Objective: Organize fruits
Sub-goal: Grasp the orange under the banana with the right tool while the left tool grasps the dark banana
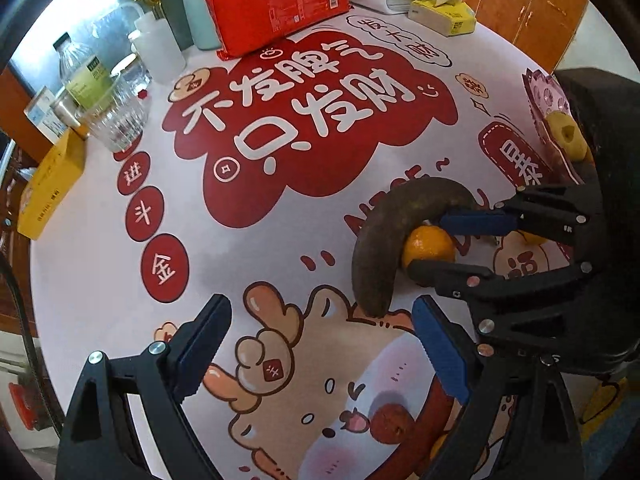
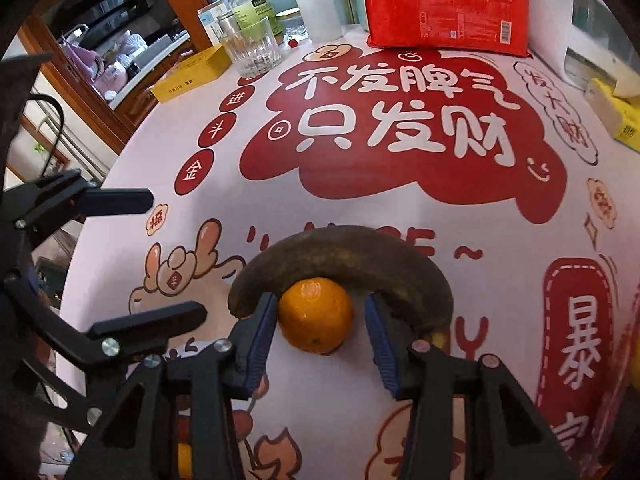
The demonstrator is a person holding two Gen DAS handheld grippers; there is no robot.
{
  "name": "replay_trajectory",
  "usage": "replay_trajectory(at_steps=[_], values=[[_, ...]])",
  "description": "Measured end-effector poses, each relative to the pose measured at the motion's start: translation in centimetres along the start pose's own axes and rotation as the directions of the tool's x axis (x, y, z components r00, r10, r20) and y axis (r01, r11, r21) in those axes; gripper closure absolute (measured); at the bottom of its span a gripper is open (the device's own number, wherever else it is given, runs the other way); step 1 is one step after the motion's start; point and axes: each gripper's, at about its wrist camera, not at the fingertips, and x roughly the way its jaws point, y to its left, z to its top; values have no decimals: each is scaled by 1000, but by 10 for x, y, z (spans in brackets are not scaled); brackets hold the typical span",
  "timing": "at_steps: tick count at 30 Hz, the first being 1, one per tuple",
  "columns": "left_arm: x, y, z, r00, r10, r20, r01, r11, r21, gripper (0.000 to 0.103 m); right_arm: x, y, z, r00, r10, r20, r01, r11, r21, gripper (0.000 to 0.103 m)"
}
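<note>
An orange [image 2: 316, 314] lies on the printed tablecloth, tucked inside the curve of a dark, overripe banana [image 2: 344, 256]. My right gripper [image 2: 320, 320] is open with a finger on each side of the orange; the left pad looks close to touching it, the right pad stands apart. In the left wrist view the same orange [image 1: 428, 246] and banana [image 1: 384, 236] lie ahead right, with the right gripper [image 1: 436, 244] around the orange. My left gripper [image 1: 320, 340] is open and empty over the cloth. A yellow fruit [image 1: 566, 136] sits in a pink tray [image 1: 540, 96] at the far right.
At the table's back stand a red packet [image 2: 448, 4], a drinking glass [image 2: 252, 48], a plastic bottle [image 2: 250, 0], a white squeeze bottle [image 2: 318, 8], a yellow box [image 2: 192, 74] and a tissue pack [image 1: 444, 14]. The table edge runs along the left.
</note>
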Motion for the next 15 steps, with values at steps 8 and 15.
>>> replay_trajectory(at_steps=[8,15], values=[[10,-3,4,999,-32,-9,32,999,0,12,4,-14,-6,991,127,-29,-125,990,66,63],[27,-17,16,998,-61,-22,61,998,-9,12,-24,-28,-19,999,45,4,-45,996,78,63]])
